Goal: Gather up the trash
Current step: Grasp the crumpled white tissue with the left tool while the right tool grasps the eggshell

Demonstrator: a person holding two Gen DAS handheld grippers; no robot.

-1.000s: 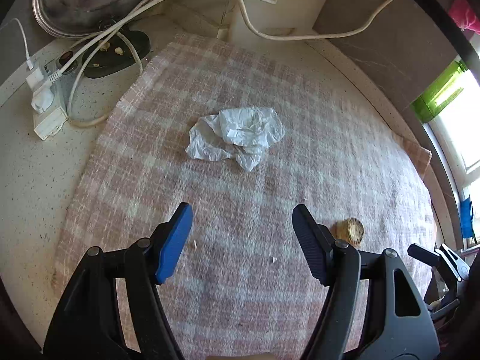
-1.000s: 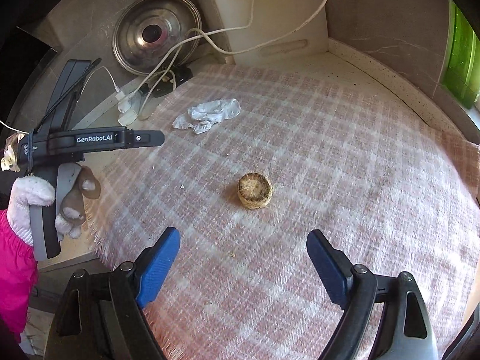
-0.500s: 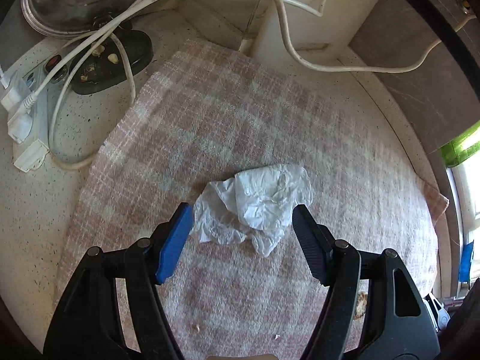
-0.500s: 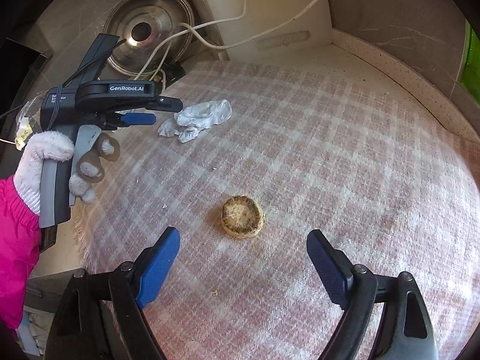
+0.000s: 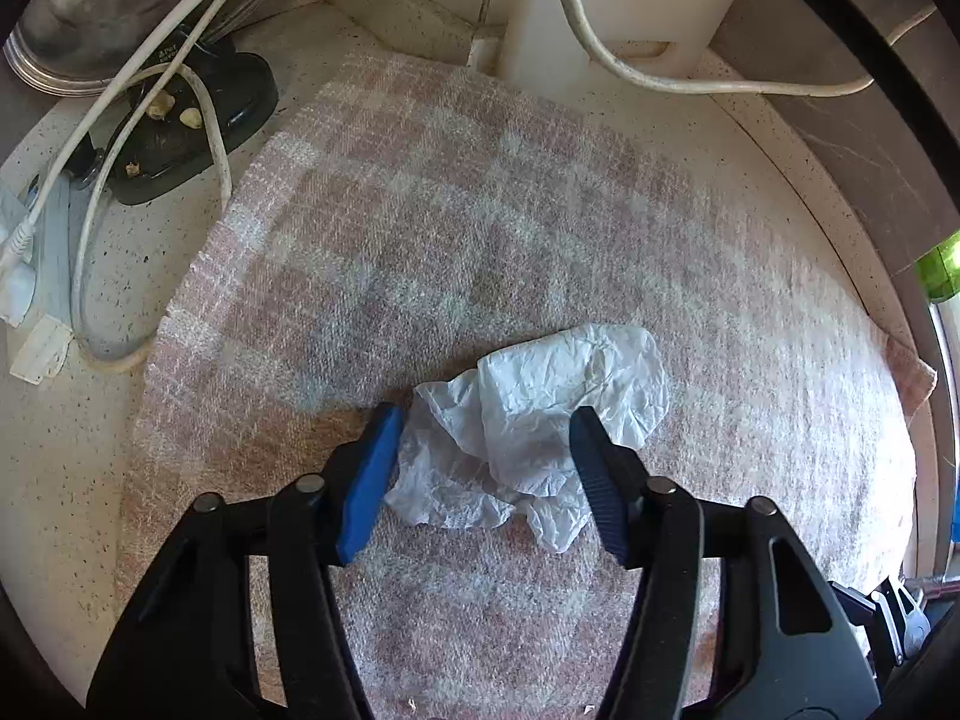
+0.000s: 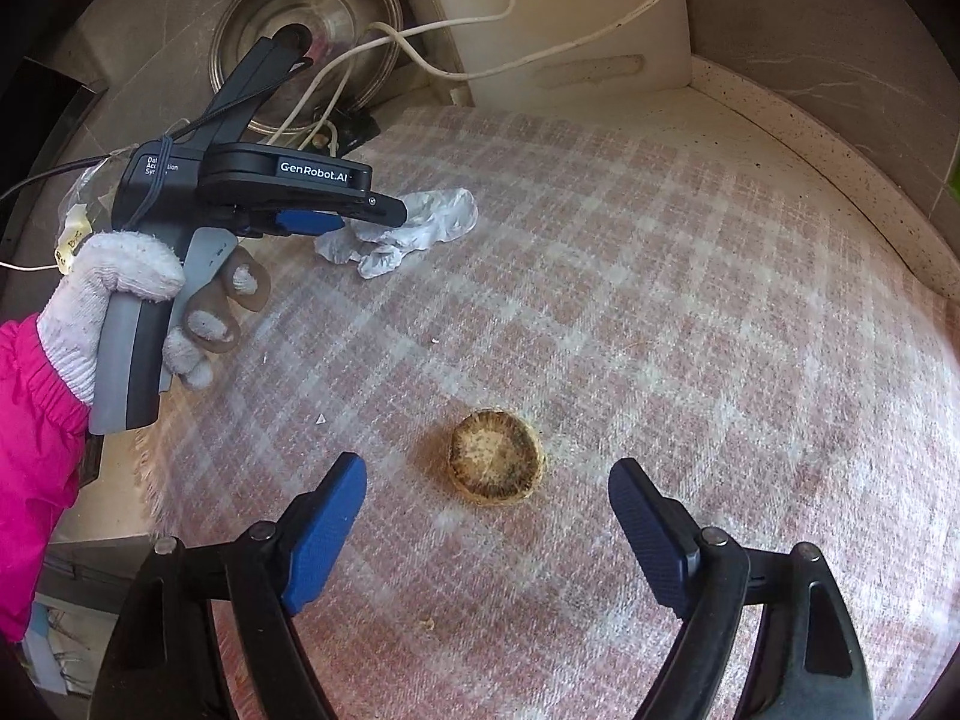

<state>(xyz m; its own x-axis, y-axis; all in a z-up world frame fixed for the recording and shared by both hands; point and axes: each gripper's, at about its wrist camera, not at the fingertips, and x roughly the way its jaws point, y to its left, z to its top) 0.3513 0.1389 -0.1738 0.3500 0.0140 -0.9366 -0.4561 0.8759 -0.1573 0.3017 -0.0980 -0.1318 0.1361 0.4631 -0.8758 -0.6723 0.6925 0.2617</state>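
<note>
Our left gripper (image 5: 483, 468) straddles the crumpled tissue (image 5: 540, 426) on the checked cloth (image 5: 480, 210), jaws spread — white cables (image 5: 150, 96) and power strip (image 5: 36, 252) lie nearby. Our right gripper (image 6: 486, 528), spread, frames a round scrap (image 6: 495, 457).

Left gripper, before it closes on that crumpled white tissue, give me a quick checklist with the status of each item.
1. Left gripper open: ok, jaws spread apart.
2. Crumpled tissue between the fingers: ok, its lower part sits in the gap, with some of it spilling beyond the right fingertip.
3. Fingers low enough to pinch tissue and not the plaid cloth: cannot tell, height is not readable.
4. White cables clear of the grasp: ok, they lie off at the cloth's far-left edge.
5. Right gripper out of the way: ok, open over the round brown scrap, apart from the tissue.
</note>
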